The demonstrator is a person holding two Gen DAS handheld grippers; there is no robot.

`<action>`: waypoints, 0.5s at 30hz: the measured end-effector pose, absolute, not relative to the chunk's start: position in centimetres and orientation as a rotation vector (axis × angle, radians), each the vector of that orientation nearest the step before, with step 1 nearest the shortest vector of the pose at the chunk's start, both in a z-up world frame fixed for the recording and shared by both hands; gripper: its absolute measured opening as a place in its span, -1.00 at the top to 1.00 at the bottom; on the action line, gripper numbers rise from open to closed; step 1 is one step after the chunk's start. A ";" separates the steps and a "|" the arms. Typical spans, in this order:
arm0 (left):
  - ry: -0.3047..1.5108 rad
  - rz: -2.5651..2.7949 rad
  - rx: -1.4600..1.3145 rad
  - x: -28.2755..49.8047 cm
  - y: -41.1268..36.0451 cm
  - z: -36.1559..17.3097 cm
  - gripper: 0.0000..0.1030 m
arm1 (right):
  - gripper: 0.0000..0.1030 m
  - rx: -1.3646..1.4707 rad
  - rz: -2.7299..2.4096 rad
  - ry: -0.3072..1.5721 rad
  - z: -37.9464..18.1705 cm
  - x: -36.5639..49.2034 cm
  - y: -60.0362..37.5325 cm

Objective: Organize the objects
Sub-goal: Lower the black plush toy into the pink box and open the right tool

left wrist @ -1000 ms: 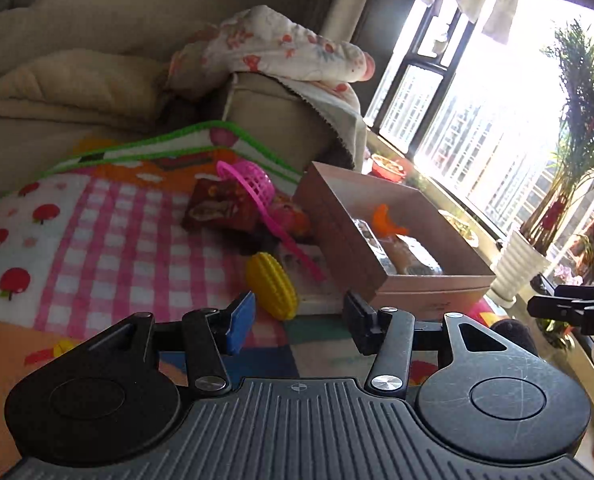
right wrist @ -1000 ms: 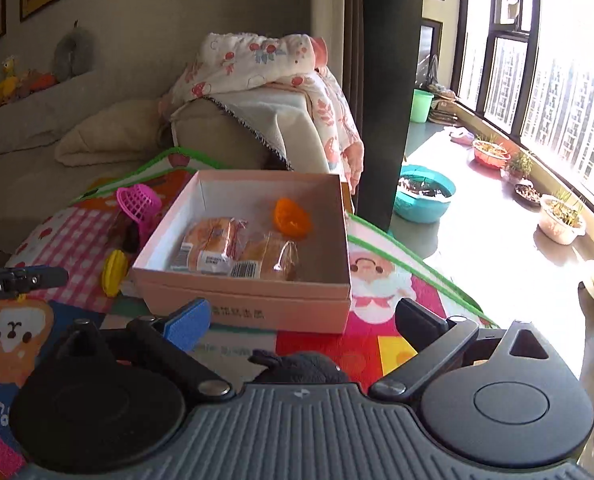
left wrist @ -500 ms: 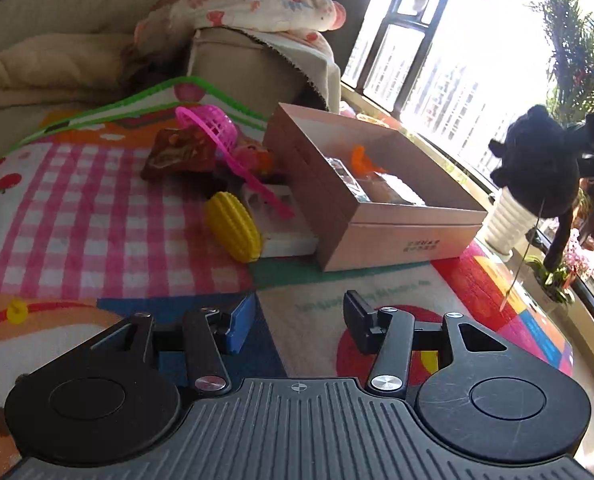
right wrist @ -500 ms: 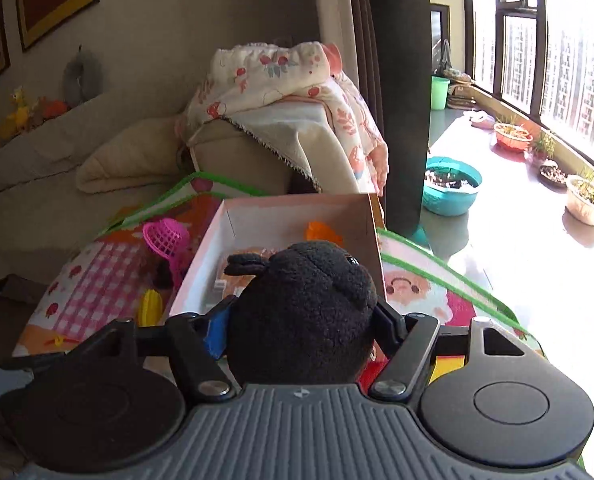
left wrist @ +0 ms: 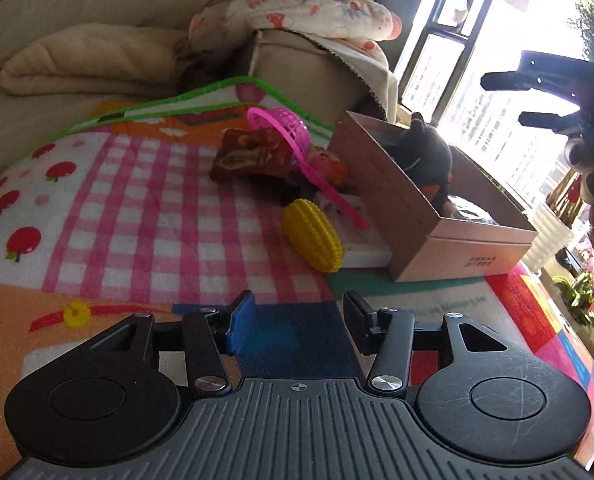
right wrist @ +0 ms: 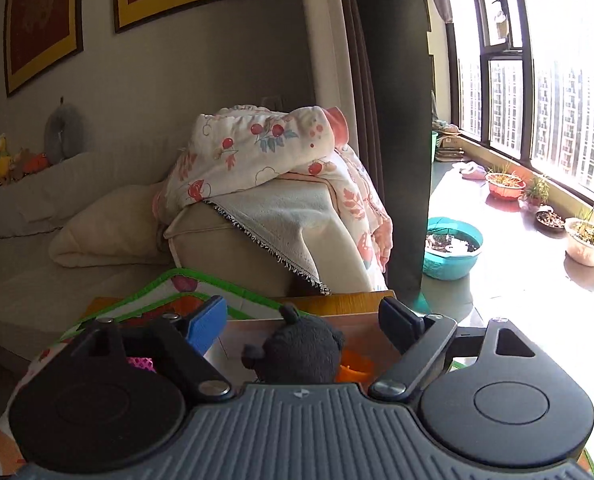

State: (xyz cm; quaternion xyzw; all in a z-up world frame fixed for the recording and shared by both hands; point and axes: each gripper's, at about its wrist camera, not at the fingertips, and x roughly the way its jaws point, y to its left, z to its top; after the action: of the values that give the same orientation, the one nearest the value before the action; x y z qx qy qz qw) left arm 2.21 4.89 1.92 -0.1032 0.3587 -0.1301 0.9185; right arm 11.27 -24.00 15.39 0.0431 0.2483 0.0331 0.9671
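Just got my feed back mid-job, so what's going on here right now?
Toys are being sorted into the pink cardboard box on the colourful play mat. The black plush toy sits inside the box, and the right gripper hangs open above it, touching nothing. The left gripper is open and empty, low over the mat. Outside the box, to its left, lie a yellow ribbed plastic corn toy, a pink plastic scoop and a brown snack packet.

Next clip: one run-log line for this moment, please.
stage: drop-off | right claw: open above black plush toy in pink cardboard box | left claw: open, empty | yellow plastic corn: on mat
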 end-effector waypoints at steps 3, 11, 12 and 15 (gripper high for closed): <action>0.739 -0.253 -0.218 2.7 5.0 1.8 -0.04 | -0.68 0.050 0.012 0.497 14.1 9.2 -25.4; 0.706 -0.280 -0.230 4.5 3.3 2.4 -0.04 | -0.84 0.037 0.006 0.531 10.1 1.8 -27.5; 0.699 -0.272 -0.236 5.1 3.0 2.5 -0.04 | -0.84 0.004 0.003 0.528 9.3 0.7 -26.9; 0.709 -0.229 -0.260 7.4 2.3 2.3 -0.04 | -0.84 -0.109 0.008 0.523 7.2 -1.6 -24.2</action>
State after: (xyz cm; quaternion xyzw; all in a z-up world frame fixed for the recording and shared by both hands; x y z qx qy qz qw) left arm 7.38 2.28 2.27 -0.1268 0.3455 -0.1113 0.9231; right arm -1.61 -24.23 7.24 -0.0537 0.2583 0.0039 0.9646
